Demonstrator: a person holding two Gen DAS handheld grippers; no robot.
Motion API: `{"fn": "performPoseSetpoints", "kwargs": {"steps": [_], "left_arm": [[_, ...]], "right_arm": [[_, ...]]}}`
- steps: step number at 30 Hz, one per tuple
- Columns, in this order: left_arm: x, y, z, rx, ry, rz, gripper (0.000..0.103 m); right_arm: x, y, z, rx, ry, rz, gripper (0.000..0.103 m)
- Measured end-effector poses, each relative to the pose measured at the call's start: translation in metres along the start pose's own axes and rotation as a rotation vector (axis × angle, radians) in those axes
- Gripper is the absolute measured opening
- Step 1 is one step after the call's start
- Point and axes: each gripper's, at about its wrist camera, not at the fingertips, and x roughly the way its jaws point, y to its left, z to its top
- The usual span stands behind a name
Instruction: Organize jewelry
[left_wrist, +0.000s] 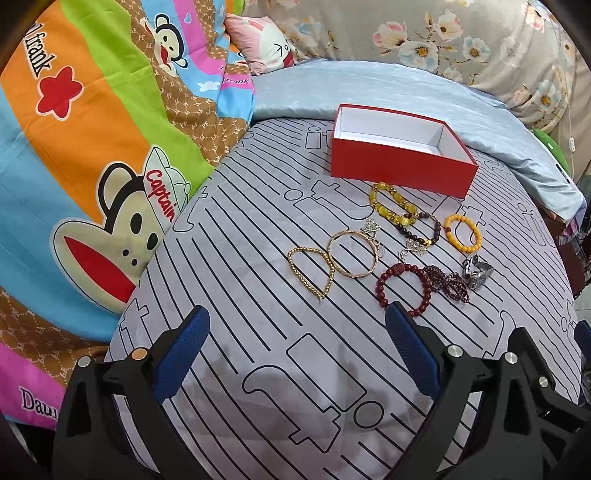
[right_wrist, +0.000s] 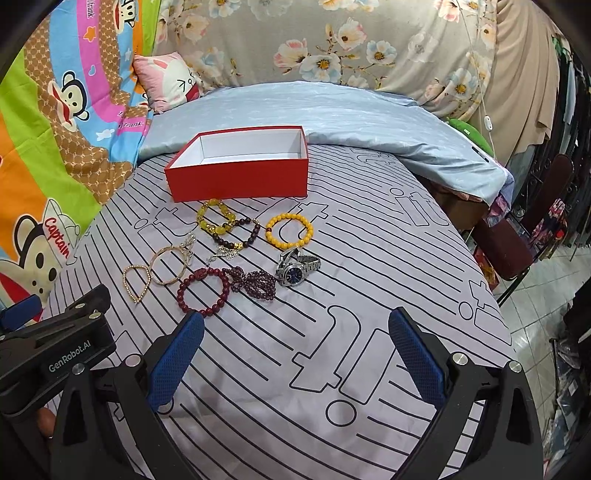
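An empty red box (left_wrist: 400, 162) (right_wrist: 238, 181) with a white inside stands on the striped sheet. In front of it lies jewelry: a yellow bead bracelet (right_wrist: 216, 221), an orange bead bracelet (right_wrist: 290, 230), a dark bead bracelet (right_wrist: 240, 232), a dark red bead bracelet (left_wrist: 402, 290) (right_wrist: 203, 291), a garnet strand (right_wrist: 255, 282), a gold bangle (left_wrist: 352, 254), a gold bead chain (left_wrist: 310, 271) and a silver watch (right_wrist: 297, 269). My left gripper (left_wrist: 297, 321) is open and empty, short of the chain. My right gripper (right_wrist: 295, 325) is open and empty, short of the watch.
A cartoon-monkey quilt (left_wrist: 92, 166) is piled along the left. A pale blue blanket (right_wrist: 332, 114) and a floral cover (right_wrist: 351, 44) lie behind the box. The bed drops off at the right to a dark chair (right_wrist: 517, 236) and a tiled floor.
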Motion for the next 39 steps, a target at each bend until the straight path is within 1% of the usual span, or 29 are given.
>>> {"fn": "performPoseSetpoints", "kwargs": {"steps": [39], "left_arm": [[0.0021, -0.0004, 0.0001, -0.002, 0.004, -0.001, 0.091]], "right_arm": [[0.0021, -0.0012, 0.0015, -0.001, 0.000, -0.001, 0.096]]}}
